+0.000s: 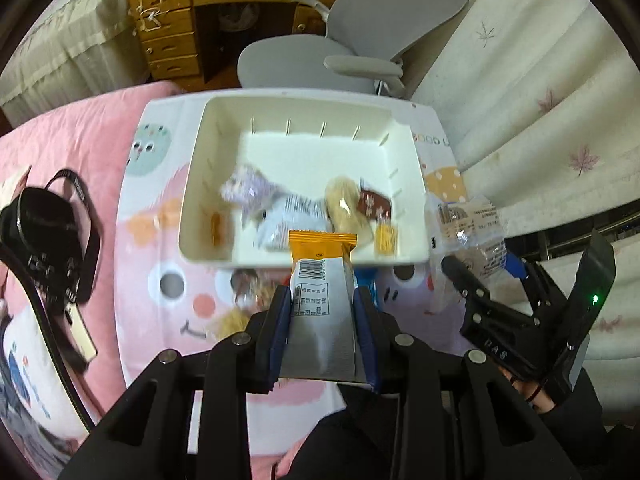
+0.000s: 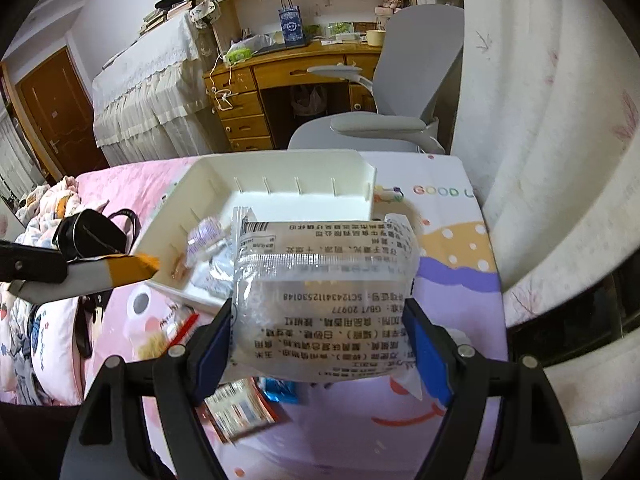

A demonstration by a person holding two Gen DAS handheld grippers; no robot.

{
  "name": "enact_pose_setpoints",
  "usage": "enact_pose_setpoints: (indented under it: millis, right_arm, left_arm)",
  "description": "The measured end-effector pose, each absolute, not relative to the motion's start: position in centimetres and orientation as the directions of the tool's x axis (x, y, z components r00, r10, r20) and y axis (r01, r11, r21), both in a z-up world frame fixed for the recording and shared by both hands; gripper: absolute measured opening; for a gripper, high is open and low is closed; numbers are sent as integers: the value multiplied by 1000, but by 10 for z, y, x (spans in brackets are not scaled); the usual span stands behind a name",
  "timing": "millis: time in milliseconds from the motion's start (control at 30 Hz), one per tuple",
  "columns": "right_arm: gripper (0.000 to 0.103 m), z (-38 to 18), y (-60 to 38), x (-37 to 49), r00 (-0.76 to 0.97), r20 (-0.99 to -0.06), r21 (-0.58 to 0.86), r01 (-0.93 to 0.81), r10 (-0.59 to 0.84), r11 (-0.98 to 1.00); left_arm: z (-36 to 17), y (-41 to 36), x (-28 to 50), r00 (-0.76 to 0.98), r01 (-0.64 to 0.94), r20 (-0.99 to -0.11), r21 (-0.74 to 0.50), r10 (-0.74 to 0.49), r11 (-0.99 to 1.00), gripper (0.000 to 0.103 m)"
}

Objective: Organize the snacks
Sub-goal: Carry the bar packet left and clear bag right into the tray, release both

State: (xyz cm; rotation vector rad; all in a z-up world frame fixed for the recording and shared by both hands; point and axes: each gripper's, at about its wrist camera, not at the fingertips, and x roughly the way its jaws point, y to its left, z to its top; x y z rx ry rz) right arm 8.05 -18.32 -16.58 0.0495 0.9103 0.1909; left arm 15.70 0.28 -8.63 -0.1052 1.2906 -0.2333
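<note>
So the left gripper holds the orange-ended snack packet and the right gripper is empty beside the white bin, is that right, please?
Not quite: the right gripper is not empty. The right wrist view shows it clamped on a clear printed packet. The left gripper does hold the orange-ended snack packet, near the white bin.

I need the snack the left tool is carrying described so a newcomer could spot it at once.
Find the white tray on the pink cartoon blanket. Just in front of its near wall, the left tool is shut on a flat silver packet, held above the blanket. Its orange crimped end and barcode mark it out from the clear printed pouch in the right tool.
</note>
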Motion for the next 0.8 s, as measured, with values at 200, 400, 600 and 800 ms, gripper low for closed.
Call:
enact_pose_setpoints:
  millis: [200,400,600,800]
  right_arm:
    - [80,-168,-164,103,609,-772,127,-132,182,983]
    - [80,-173,-147,125,610,-774,128,-112,170,985]
    - [80,-176,-136,144,614,-775,118,-96,152,988]
    - [83,-182,-129,155,594,-787,141,-90,167,986]
  left_arm:
    - [-98,12,194,283,139,-923,-228,-259,964,30]
    - [-110,21,224,326,170,-898,-252,-296,953,30]
    - [-120,26,244,351,199,-881,-259,-316,945,30]
    - [-135,29,251,317,183,-911,-213,-263,960,61]
